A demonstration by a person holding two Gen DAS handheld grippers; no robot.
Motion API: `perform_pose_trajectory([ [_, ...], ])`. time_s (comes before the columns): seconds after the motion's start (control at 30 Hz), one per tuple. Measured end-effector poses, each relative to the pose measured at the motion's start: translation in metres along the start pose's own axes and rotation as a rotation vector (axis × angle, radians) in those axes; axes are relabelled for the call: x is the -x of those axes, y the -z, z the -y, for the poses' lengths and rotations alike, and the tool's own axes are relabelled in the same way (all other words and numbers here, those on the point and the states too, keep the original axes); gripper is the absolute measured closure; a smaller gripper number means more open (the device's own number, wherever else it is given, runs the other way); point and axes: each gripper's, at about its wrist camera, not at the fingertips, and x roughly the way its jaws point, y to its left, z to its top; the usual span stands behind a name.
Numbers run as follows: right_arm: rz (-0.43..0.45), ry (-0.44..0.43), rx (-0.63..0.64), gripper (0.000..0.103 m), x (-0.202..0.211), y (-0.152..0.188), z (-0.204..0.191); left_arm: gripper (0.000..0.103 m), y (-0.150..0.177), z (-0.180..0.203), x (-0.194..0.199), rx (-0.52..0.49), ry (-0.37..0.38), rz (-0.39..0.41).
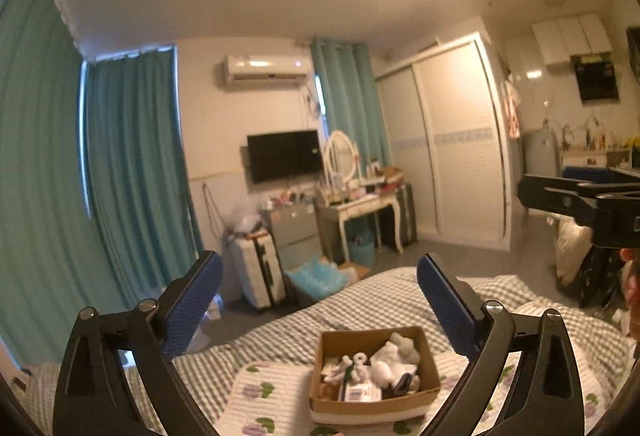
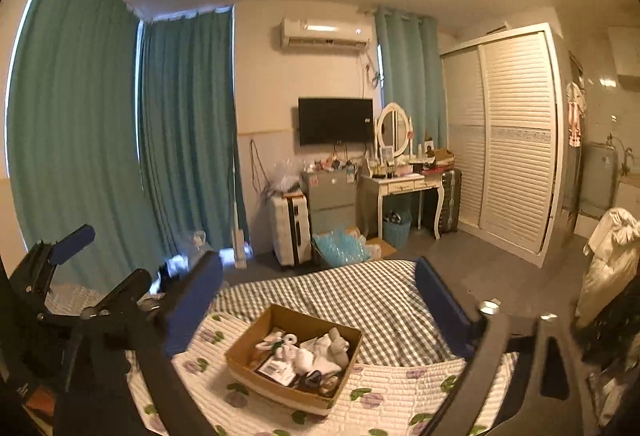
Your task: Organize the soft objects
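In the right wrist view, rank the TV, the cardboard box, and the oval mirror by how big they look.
1. cardboard box, largest, though it sits much nearer the camera
2. TV
3. oval mirror, smallest

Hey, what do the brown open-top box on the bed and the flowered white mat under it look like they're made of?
The brown open-top box looks like matte corrugated cardboard: tan walls, thin raw edges. The flowered white mat under it looks like quilted fabric, probably cotton: stitched ridges and a printed purple-and-green pattern.
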Motion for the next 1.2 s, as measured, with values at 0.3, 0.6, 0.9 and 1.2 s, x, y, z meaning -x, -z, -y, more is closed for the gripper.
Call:
perform_pose_trajectory([
  [0.3, 0.046, 0.036, -0.063, 0.000, 0.029, 0.059, -0.007, 0.003, 0.036, -0.015, 0.016, 0.052, -0.022, 0.010],
  [0.6, 0.047, 0.050, -0.052, 0.000, -0.038, 0.148, -0.021, 0.003, 0.117, -0.021, -0.035, 0.062, -0.055, -0.101],
  [0.9, -0.088, 0.100, -0.077, 0.000, -0.098, 0.217, -0.018, 0.003, 0.173, -0.016, -0.072, 0.078, -0.023, -0.217],
  [1.2, -0.105, 0.118, -0.077, 0.000, -0.103, 0.217, -0.017, 0.003, 0.181, -0.015, -0.069, 0.067, -0.015, -0.236],
])
